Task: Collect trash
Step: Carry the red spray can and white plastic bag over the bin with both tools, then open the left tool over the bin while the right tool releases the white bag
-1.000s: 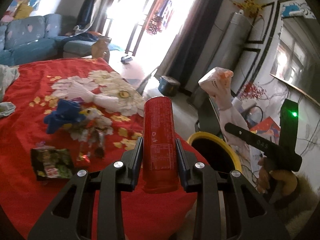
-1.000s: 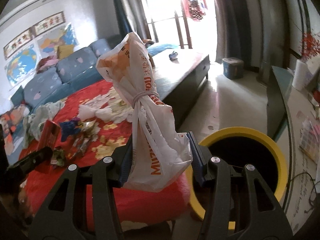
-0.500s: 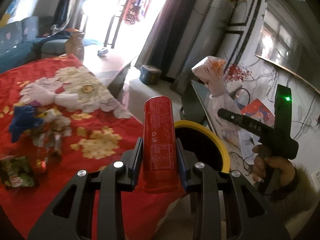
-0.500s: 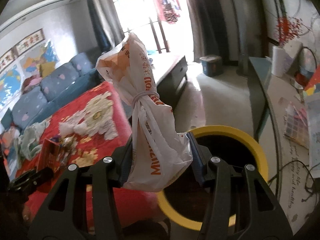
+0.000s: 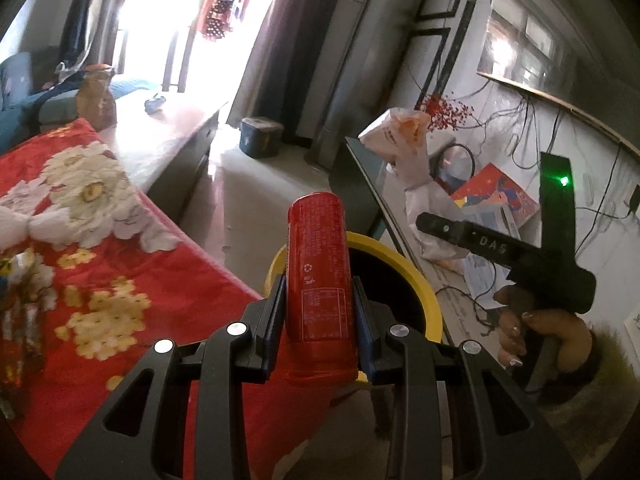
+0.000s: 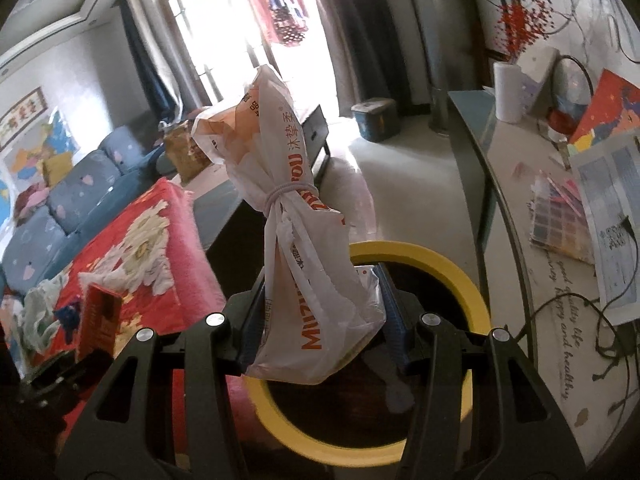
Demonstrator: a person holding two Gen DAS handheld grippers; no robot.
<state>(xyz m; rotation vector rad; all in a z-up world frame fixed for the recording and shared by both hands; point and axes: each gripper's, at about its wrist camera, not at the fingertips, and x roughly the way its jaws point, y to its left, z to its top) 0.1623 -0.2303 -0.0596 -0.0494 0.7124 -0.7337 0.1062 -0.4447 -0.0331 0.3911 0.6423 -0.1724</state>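
My left gripper is shut on a red can, held upright near the rim of a yellow-rimmed trash bin. My right gripper is shut on a white plastic bag tied with a band, held over the bin's dark opening. In the left wrist view the right gripper and the bag show at the right, above the bin's far side. The can shows at the lower left of the right wrist view.
A bed with a red flowered blanket lies left of the bin, with small wrappers on it. A grey-topped table with papers and cables stands right of the bin. A low cabinet and a blue sofa are beyond.
Both grippers have swung right, away from the bed and toward the bin. The bin's opening now lies right below the bag, and the can is at its near rim.
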